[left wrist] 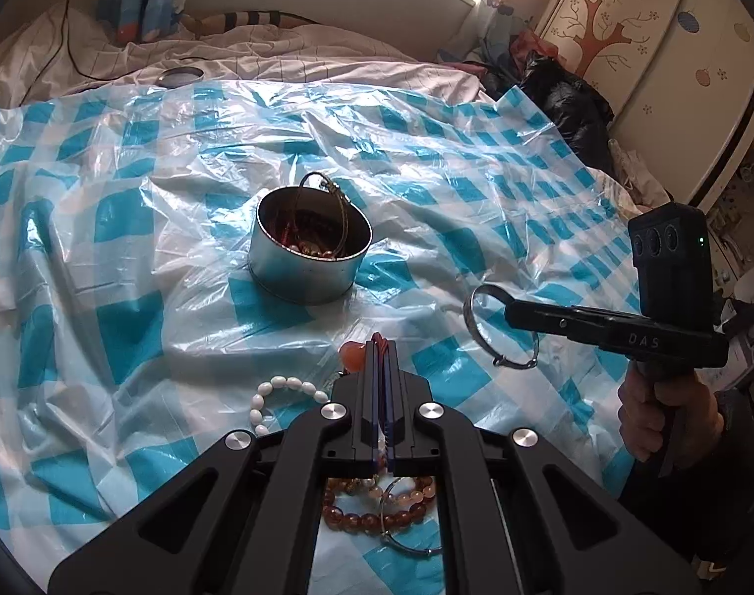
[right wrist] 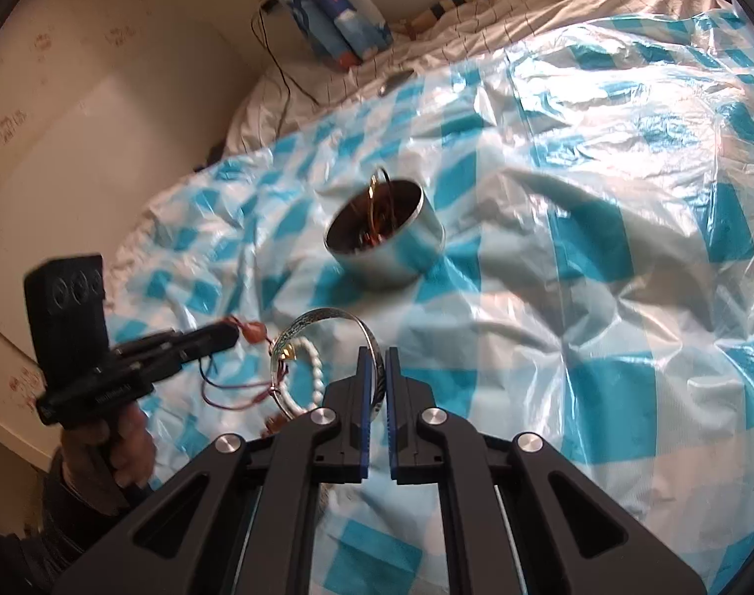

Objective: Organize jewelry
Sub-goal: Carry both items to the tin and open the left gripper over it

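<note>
Right wrist: silver bangle (right wrist: 322, 342) clamped between right claw (right wrist: 377, 354) fingers.

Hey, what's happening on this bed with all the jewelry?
A person is sorting jewelry into a metal tin on a blue-checked plastic sheet spread over the bed. The right gripper is shut on a silver bangle. The left gripper is shut on a red cord with an orange pendant. A white bead bracelet and amber bead bracelets lie loose on the sheet. The tin already holds several pieces.
</note>
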A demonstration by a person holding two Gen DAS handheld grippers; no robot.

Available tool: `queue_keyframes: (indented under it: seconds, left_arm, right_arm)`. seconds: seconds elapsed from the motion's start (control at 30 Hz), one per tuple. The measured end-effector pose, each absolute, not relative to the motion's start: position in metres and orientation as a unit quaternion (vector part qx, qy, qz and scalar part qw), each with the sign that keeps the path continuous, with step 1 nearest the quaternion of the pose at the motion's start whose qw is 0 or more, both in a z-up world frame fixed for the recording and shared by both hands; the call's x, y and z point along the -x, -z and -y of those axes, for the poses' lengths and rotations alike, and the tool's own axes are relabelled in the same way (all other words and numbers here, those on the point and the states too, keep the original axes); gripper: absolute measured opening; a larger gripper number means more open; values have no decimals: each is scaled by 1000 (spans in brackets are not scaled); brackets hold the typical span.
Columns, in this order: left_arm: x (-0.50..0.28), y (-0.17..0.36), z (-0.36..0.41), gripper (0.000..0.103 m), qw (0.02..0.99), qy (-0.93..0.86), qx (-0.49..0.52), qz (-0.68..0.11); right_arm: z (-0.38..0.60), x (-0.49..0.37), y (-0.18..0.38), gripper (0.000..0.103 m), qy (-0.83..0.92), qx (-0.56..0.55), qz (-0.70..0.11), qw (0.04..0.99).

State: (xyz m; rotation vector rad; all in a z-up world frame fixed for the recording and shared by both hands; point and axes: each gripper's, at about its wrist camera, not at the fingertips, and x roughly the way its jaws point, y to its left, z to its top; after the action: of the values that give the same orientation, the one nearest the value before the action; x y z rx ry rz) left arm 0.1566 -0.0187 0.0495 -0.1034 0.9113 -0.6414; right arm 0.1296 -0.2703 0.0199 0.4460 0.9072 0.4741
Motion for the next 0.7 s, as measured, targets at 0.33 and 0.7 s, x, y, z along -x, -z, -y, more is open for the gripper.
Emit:
queue_keyframes:
  seconds: [0.33,0.7]
  left_arm:
    - [-168,-71,21,2,865,299,56,-400]
    - [-188,-71,22,2,869,294,72,-392]
  right_arm:
    - [283,-150,-43,6,-237,-278,-381,849]
    - [286,-180,-28,6,-236,-313,-372,841]
